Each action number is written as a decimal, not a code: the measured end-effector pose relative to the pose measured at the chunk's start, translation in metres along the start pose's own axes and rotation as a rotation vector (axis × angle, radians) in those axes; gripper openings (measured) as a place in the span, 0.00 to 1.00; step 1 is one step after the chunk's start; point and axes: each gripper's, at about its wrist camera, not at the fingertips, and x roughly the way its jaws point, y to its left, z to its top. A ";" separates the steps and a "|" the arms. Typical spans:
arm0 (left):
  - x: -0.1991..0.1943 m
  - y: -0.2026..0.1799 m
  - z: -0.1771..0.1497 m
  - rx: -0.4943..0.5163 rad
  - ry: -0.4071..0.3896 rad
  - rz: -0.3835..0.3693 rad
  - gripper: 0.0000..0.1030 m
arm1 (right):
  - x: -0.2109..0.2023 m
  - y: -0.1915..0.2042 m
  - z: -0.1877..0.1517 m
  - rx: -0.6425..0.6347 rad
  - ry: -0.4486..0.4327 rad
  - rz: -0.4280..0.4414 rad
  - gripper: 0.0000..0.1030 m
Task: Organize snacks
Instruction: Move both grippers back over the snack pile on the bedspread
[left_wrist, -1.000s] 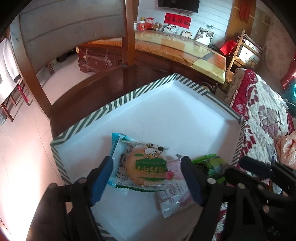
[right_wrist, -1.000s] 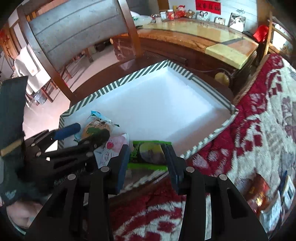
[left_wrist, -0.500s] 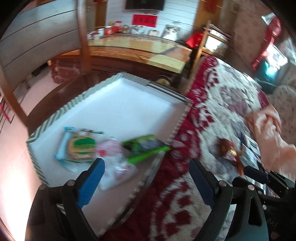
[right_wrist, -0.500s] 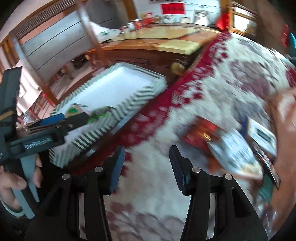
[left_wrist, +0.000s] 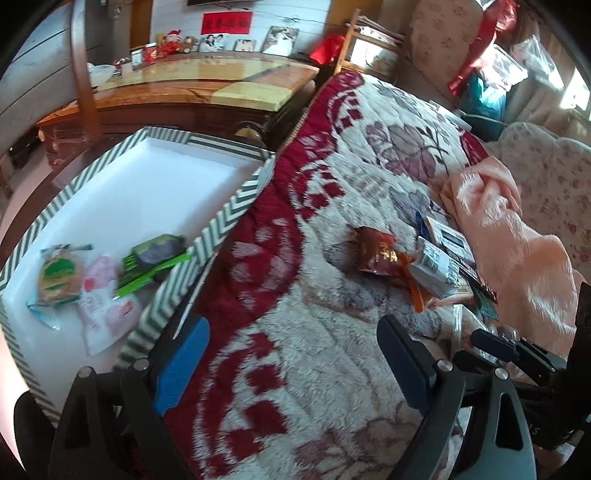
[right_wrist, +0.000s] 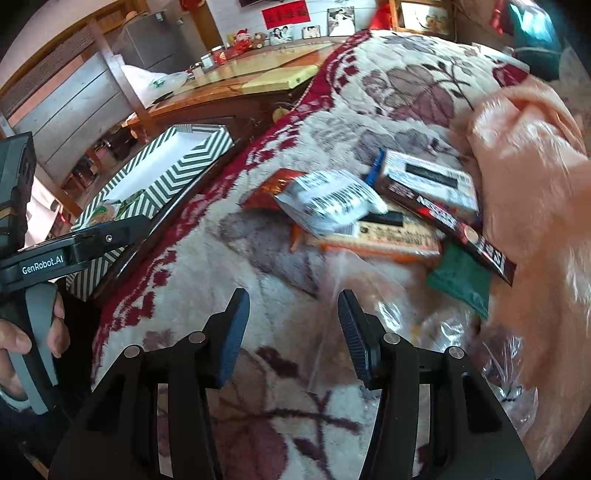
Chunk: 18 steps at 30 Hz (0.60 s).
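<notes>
I see the striped box (left_wrist: 225, 206) at the left of the left wrist frame, a shallow rectangular tray with a green-and-white chevron rim and a smooth white floor. Three snacks lie in its near corner: a round biscuit packet (left_wrist: 59, 273) in clear wrap with a green label, a pale pink packet (left_wrist: 105, 306) partly under it, and a green packet (left_wrist: 155, 258) leaning by the right-hand wall. The rest of the white floor is bare.

My left gripper (left_wrist: 291, 362) hangs at the bottom of that frame with its blue-padded fingers spread wide and nothing between them, over the plush blanket (left_wrist: 295, 280), a thick red-and-cream floral pile covering the bed.

In the right wrist frame, the remaining snacks sit in a loose heap at centre right on the blanket: a crinkled white packet (right_wrist: 328, 203) with a barcode, a glossy red packet (right_wrist: 273, 188) beneath it, a flat white carton (right_wrist: 428, 177), a long dark bar (right_wrist: 450, 221) lying across the heap, and a green sachet (right_wrist: 461, 280). A clear plastic bag (right_wrist: 388, 302) spreads just below them. A soft peach fleece (right_wrist: 535, 147) is bunched at the right.

My right gripper (right_wrist: 293, 332) sits at the bottom centre, moderately parted and holding nothing, its tips just short of the plastic bag.
</notes>
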 end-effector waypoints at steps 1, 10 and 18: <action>0.003 -0.003 0.002 0.005 0.006 0.000 0.91 | -0.001 -0.003 -0.002 0.009 -0.005 0.011 0.48; 0.032 -0.034 0.018 0.061 0.057 -0.023 0.91 | -0.004 -0.009 -0.005 0.011 -0.046 0.063 0.48; 0.046 -0.045 0.020 0.075 0.069 -0.021 0.91 | 0.001 -0.017 -0.007 0.031 -0.062 0.111 0.48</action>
